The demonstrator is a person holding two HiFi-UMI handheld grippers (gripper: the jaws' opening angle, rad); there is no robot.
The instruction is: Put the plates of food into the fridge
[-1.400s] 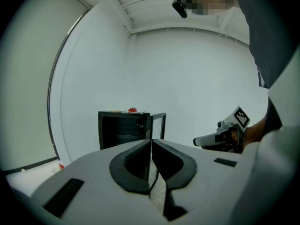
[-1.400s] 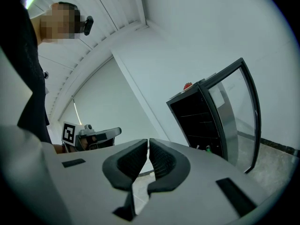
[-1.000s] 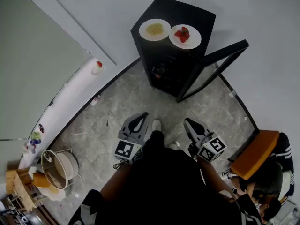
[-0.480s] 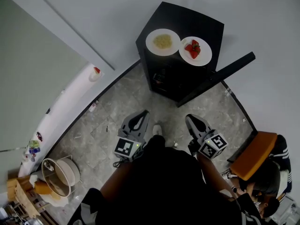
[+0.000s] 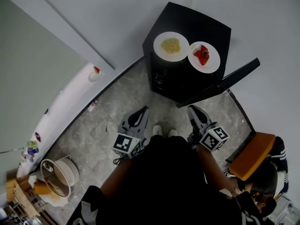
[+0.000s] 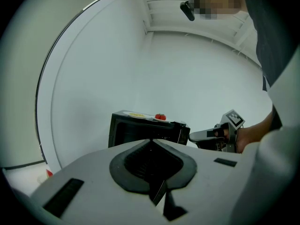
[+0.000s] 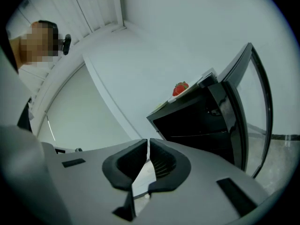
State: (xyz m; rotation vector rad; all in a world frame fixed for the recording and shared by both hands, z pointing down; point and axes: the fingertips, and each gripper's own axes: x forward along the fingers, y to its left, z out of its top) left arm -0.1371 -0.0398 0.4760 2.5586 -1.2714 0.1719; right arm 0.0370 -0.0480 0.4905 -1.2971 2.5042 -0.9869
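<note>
Left gripper (image 5: pixel 141 116) and right gripper (image 5: pixel 193 113): jaws pressed together, clamped on nothing. Well ahead of both pairs of jaws, atop the small black fridge (image 5: pixel 185 81) with its glass door (image 5: pixel 227 80) swung open: round white plate of yellow noodles (image 5: pixel 171 46), just beside round white plate of red strawberries (image 5: pixel 204 56).

Fridge (image 5: pixel 208 25) door (image 5: pixel 234 76) open; noodle plate (image 5: pixel 171 46) and strawberry plate (image 5: pixel 204 56) side by side on top. My left gripper (image 5: pixel 140 112) and right gripper (image 5: pixel 192 110) sit short of it.
</note>
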